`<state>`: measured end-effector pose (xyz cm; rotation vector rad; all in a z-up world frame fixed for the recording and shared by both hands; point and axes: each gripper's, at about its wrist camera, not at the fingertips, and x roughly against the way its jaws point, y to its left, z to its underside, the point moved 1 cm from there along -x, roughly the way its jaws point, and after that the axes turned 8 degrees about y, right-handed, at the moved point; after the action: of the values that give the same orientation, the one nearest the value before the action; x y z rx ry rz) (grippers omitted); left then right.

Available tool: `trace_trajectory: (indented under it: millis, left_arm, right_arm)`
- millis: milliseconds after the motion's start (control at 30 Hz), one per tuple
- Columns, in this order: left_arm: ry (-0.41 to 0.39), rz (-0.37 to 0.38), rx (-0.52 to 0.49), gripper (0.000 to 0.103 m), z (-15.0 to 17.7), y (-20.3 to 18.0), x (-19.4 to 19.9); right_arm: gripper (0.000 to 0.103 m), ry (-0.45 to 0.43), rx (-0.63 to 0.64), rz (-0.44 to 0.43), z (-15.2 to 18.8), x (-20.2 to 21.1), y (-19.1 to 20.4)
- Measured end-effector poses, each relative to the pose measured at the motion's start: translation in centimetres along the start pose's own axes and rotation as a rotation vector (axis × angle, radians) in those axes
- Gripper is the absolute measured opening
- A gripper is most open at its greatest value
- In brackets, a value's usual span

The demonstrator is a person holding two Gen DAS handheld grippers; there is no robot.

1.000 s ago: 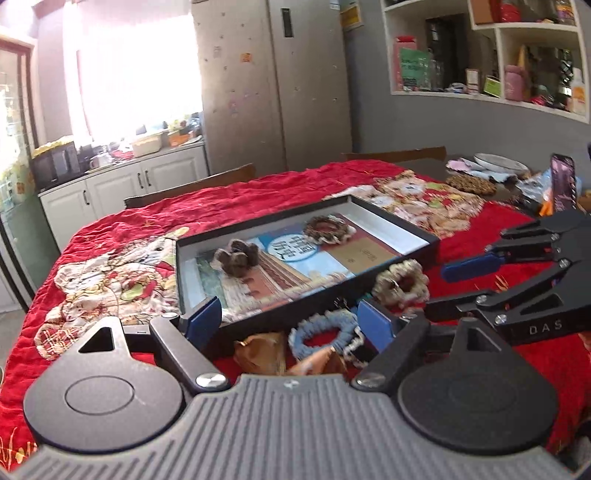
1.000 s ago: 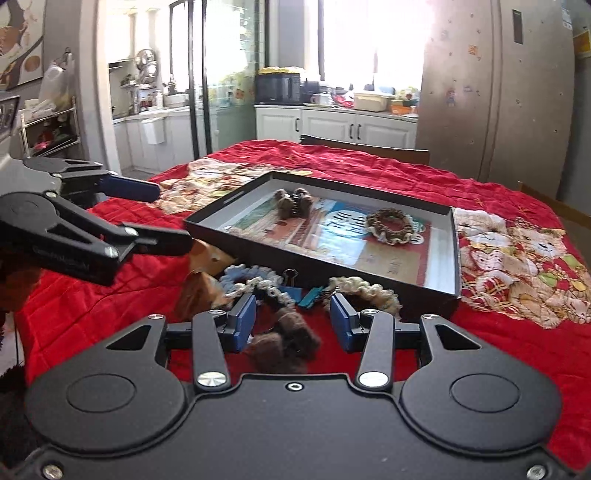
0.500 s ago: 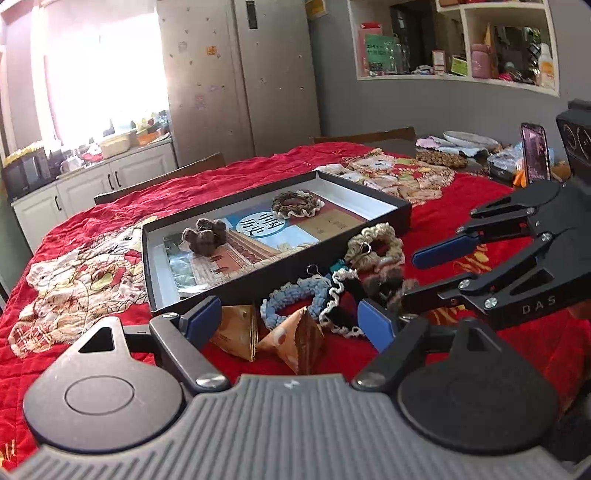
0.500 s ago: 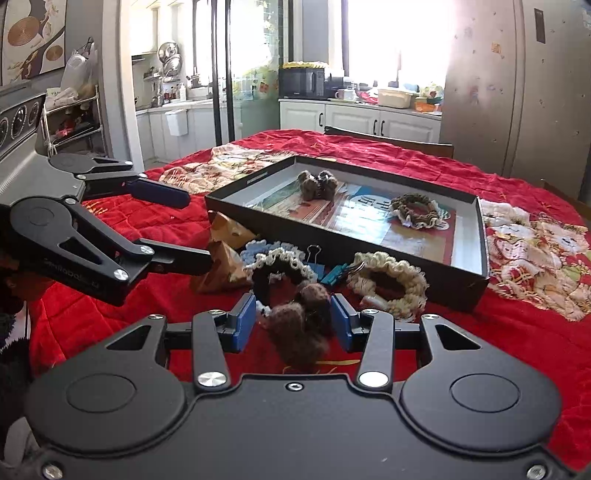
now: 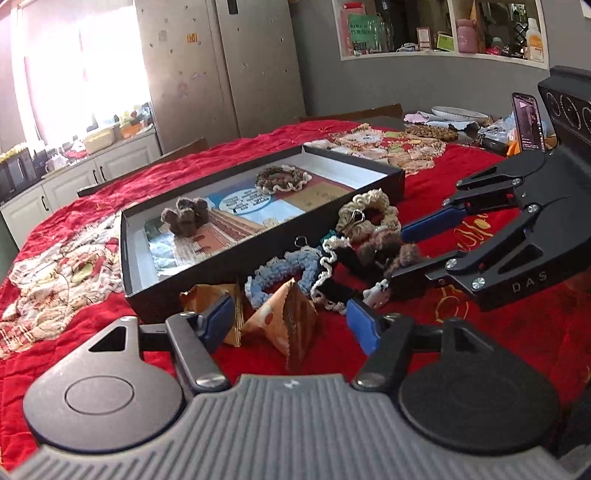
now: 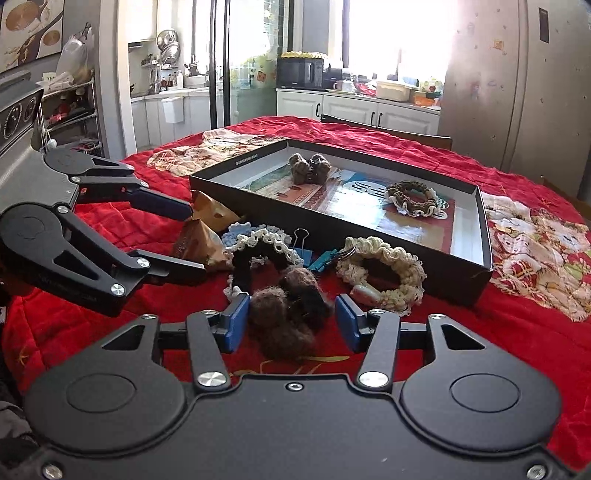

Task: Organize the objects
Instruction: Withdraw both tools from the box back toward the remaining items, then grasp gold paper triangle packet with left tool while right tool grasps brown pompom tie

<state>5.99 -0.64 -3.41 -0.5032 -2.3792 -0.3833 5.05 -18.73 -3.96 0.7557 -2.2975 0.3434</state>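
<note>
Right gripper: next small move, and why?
Probably ease lower and close. The right gripper, jaws opening, straddles the fuzzy brown scrunchie on the red cloth; pads not yet pressing it. The black tray, its likely destination, already holds two scrunchies.

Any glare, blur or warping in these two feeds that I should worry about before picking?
Left wrist: window blown out, fisheye bends the edges, packets sharp. Right wrist: window glare washes the top, tray floor reflects it, brown scrunchie clear.
</note>
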Motion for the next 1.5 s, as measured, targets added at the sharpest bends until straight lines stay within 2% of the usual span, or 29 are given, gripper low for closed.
trace_trajectory:
  millis: [300, 433, 767, 1500]
  left_arm:
    - [0.032, 0.004, 0.012, 0.063, 0.2, 0.4, -1.7]
    - [0.039, -0.001, 0.020, 0.050, 0.1, 0.5, -2.0]
    - [0.040, -0.006, 0.033, 0.040, 0.1, 0.7, -1.9]
    - [0.031, -0.008, 0.027, 0.038, 0.0, 0.4, -0.1]
  right_arm:
    - [0.046, 0.026, 0.033, -0.018, -0.1, -1.4, -0.1]
    - [0.041, 0.029, 0.041, -0.025, 0.0, -1.3, 0.0]
    - [0.037, 0.034, 0.047, -0.021, 0.1, -1.2, 0.0]
    - [0.035, 0.003, 0.046, -0.030, -0.1, 0.0, 0.0]
